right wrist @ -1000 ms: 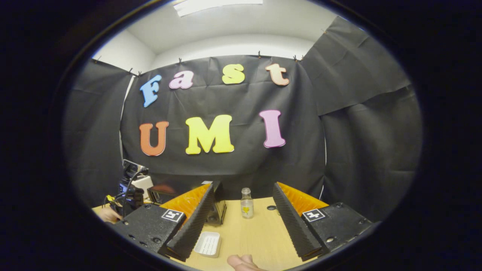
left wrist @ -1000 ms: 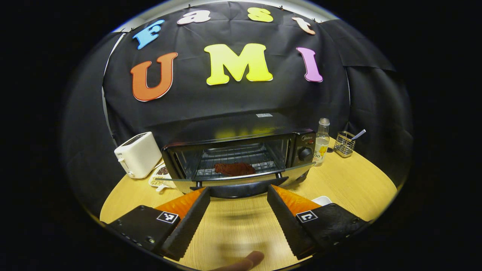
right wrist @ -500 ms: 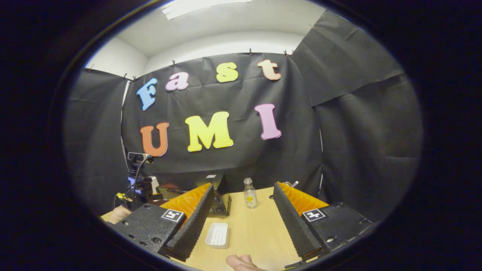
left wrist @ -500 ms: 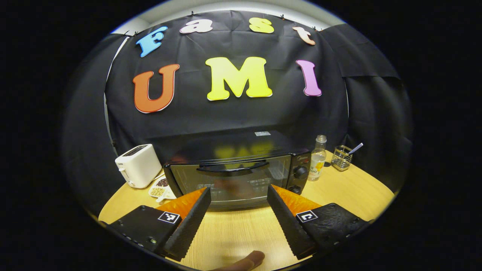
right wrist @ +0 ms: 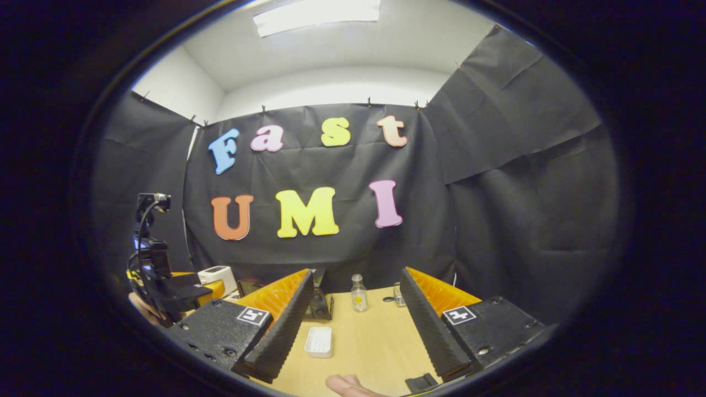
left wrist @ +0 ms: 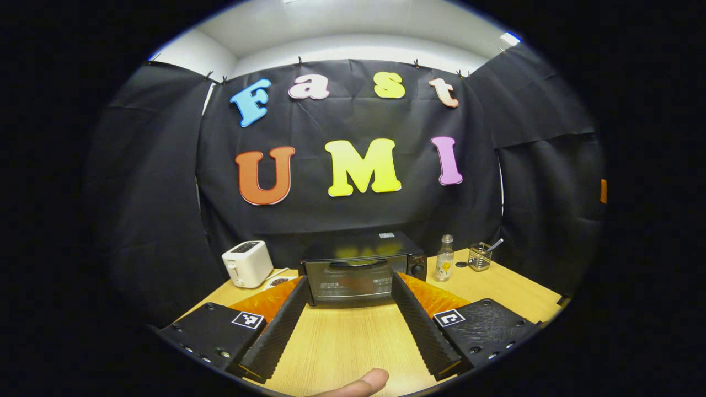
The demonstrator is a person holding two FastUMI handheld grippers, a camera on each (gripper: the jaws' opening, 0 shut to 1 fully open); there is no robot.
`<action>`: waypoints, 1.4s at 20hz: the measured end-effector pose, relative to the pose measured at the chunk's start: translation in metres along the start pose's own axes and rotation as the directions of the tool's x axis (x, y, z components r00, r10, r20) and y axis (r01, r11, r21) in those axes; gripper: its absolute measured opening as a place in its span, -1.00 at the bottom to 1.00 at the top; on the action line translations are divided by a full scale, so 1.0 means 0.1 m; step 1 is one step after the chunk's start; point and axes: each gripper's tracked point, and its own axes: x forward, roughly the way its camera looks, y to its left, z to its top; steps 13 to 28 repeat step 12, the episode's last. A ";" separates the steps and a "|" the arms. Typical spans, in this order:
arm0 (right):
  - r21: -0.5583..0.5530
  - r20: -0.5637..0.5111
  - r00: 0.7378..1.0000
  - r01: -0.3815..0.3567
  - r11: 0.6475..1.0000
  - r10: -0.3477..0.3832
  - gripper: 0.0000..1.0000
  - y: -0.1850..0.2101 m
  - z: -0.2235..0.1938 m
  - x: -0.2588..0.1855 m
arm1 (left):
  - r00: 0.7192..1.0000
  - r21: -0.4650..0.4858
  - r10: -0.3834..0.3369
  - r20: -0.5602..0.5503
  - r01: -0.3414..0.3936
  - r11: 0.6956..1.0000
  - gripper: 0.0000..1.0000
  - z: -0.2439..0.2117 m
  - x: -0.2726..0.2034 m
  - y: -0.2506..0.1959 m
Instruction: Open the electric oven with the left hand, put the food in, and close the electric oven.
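The black electric oven (left wrist: 361, 271) stands at the back of the wooden table (left wrist: 342, 342) with its glass door shut; a reddish piece of food (left wrist: 356, 283) shows dimly through the glass. My left gripper (left wrist: 347, 322) is open and empty, well back from the oven and level with its door. In the right gripper view the oven's knob end (right wrist: 319, 300) peeks out behind the left finger. My right gripper (right wrist: 353, 325) is open and empty above the table, to the right of the oven. The other gripper (right wrist: 165, 286) with a hand shows at the left there.
A white toaster (left wrist: 247, 263) and a small plate (left wrist: 278, 282) stand left of the oven. A small bottle (left wrist: 444, 266) and a wire holder (left wrist: 479, 256) stand to its right. A white dish (right wrist: 319, 342) lies on the table before my right gripper. A fingertip (left wrist: 358, 381) shows at the bottom.
The oven door went from hanging open to shut. My left gripper then drew back and rose away from the oven. My right gripper also pulled back a little.
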 end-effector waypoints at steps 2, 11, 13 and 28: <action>-0.024 0.036 0.999 -0.007 1.000 0.008 0.98 0.06 0.15 -0.17 | 0.998 -0.015 -0.004 0.059 0.005 1.000 0.92 0.27 -0.46 0.04; -0.097 0.086 0.994 -0.058 0.994 0.066 0.99 0.42 0.07 -0.49 | 0.982 -0.049 0.073 0.177 -0.065 0.997 0.94 0.44 -1.62 0.41; -0.104 0.075 0.994 -0.068 0.992 0.076 0.92 0.48 0.02 -0.49 | 0.979 -0.039 0.094 0.183 -0.089 0.995 0.94 0.43 -1.66 0.47; -0.104 0.075 0.994 -0.068 0.992 0.076 0.92 0.48 0.02 -0.49 | 0.979 -0.039 0.094 0.183 -0.089 0.995 0.94 0.43 -1.66 0.47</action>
